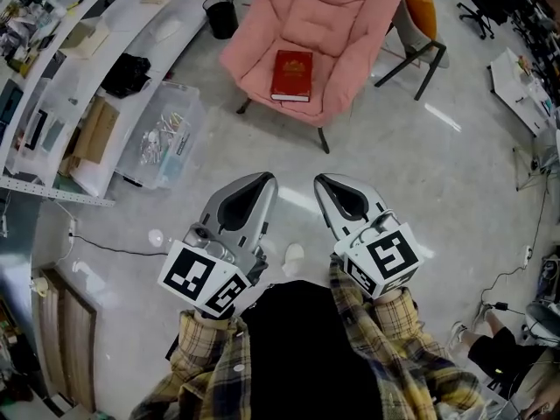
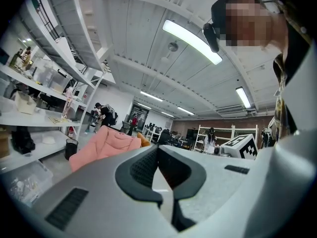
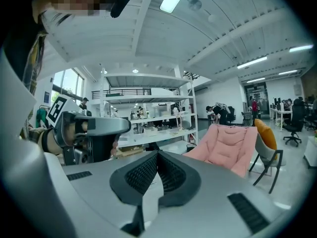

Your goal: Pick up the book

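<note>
Plaid sleeves at the bottom of the head view carry both tools. The left gripper and the right gripper sit side by side at lower centre, with their noses aimed up the frame. Each gripper's own view shows its ribbed pads meeting at the tip with nothing between them. Both claws are therefore closed and empty, and neither touches anything.

Beyond the tips comes a stretch of bare grey floor, then the pink chair at upper centre. The book, red-covered, lies flat on the front of the seat. It is straight up the frame from the claws and well apart from them. Its column in the frame falls between the two noses, so neither hand is clearly the nearer. Its long axis runs up and down the frame, roughly in line with the way the grippers point, and one short edge faces them.

Both gripper views catch the chair, left of centre in the left one and to the right in the other, but the book itself does not show there. As I judge it, the reach has not begun: whichever claw goes must first open and then cross the floor.

Shelves, a clear plastic box and a black bin fill the left side, off the path.
</note>
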The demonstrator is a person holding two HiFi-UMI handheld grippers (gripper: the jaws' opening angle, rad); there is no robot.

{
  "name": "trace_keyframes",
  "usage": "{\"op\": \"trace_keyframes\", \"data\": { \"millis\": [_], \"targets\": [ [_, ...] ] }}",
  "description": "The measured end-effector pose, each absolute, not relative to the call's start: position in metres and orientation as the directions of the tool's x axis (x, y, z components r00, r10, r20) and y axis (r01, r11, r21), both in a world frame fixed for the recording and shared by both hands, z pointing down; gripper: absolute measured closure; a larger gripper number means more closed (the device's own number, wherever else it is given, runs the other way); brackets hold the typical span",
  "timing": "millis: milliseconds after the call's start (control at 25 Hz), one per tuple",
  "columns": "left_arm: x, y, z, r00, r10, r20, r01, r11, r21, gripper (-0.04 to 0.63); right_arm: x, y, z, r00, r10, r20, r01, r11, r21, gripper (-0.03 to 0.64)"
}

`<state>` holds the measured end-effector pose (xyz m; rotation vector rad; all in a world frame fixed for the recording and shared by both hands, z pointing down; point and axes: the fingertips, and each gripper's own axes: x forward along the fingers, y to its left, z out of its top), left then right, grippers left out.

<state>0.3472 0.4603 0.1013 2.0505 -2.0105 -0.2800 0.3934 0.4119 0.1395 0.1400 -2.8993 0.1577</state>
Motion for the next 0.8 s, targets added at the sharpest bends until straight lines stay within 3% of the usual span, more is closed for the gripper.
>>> {"op": "trace_keyframes", "data": {
  "millis": [800],
  "targets": [
    [0.134, 0.439, 0.106, 0.103, -0.993, 0.055, -0.941, -0.080, 0.329, 0.591, 0.205, 0.379, 0.149, -0.936, -0.216, 0.277, -0.254, 0.961, -0.111, 0.600]
  ]
}}
